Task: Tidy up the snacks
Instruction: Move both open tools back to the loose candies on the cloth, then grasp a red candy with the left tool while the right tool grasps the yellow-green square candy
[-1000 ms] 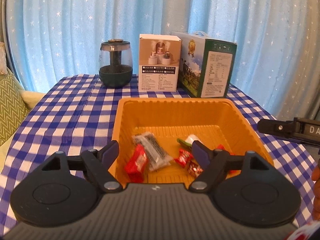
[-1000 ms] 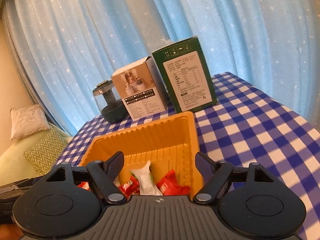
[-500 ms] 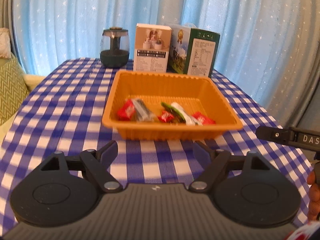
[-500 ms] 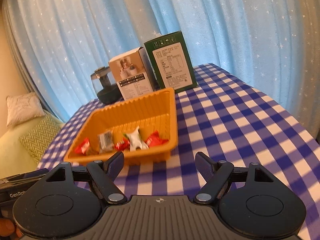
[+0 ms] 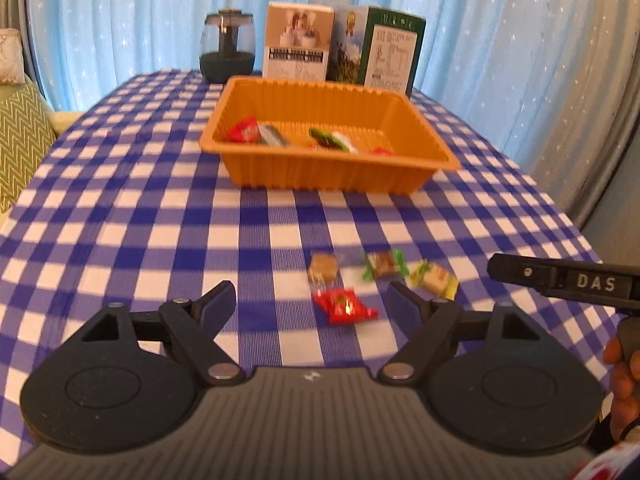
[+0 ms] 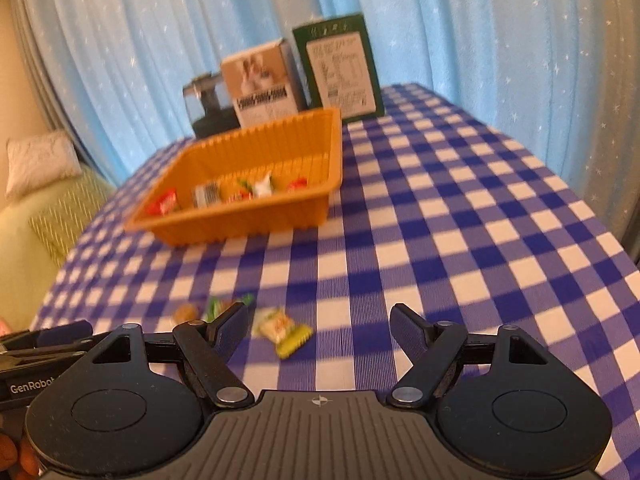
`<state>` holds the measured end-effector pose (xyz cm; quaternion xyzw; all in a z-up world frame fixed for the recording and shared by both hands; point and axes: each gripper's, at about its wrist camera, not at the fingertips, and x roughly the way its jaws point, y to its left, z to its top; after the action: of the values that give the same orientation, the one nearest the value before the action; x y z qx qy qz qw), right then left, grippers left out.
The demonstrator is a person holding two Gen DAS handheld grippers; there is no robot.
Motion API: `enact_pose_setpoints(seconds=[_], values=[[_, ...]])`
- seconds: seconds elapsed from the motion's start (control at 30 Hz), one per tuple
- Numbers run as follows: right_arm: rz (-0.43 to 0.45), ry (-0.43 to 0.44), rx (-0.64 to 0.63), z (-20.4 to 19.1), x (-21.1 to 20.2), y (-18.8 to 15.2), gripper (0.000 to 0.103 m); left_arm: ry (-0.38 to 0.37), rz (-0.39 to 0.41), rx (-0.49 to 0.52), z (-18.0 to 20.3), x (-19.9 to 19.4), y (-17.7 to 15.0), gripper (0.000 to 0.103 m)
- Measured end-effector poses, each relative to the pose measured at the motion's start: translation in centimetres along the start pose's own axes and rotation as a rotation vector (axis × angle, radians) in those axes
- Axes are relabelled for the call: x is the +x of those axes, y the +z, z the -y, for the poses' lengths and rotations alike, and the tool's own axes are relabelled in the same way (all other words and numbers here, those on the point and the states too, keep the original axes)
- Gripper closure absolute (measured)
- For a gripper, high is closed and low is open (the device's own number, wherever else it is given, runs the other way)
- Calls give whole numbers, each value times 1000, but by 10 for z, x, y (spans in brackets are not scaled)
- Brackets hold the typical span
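Observation:
An orange tray (image 5: 332, 174) (image 6: 240, 222) holds several wrapped snacks on the blue checked table. Loose snacks lie on the cloth near me: a red candy (image 5: 345, 306), a brown round one (image 5: 322, 269) (image 6: 186, 313), a green-ended candy (image 5: 384, 264) and a yellow-green one (image 5: 434, 279) (image 6: 284, 330). My left gripper (image 5: 310, 300) is open and empty just above the red candy. My right gripper (image 6: 320, 326) is open and empty, with the yellow-green candy just inside its left finger. It also shows at the right of the left wrist view (image 5: 560, 282).
A dark glass jar (image 5: 227, 50), a white box (image 5: 298, 42) and a green box (image 5: 380, 50) stand behind the tray. Blue star curtains hang at the back. A green cushion (image 5: 20, 140) lies off the table's left side.
Both grippers have pulled back from over the tray toward the near side of the table. The loose snacks on the cloth have come into view.

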<state>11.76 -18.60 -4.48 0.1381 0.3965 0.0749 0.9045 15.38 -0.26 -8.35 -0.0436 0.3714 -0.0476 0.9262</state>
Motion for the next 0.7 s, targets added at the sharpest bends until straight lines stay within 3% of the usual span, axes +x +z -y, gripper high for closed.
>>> enact_pose_setpoints(seconds=[0.33, 0.7], values=[[-33, -15, -15, 1, 12, -6, 25, -5, -23, 29, 3, 9, -6, 24], [-39, -35, -12, 2, 18, -7, 25, -34, -9, 69, 16, 25, -12, 52]])
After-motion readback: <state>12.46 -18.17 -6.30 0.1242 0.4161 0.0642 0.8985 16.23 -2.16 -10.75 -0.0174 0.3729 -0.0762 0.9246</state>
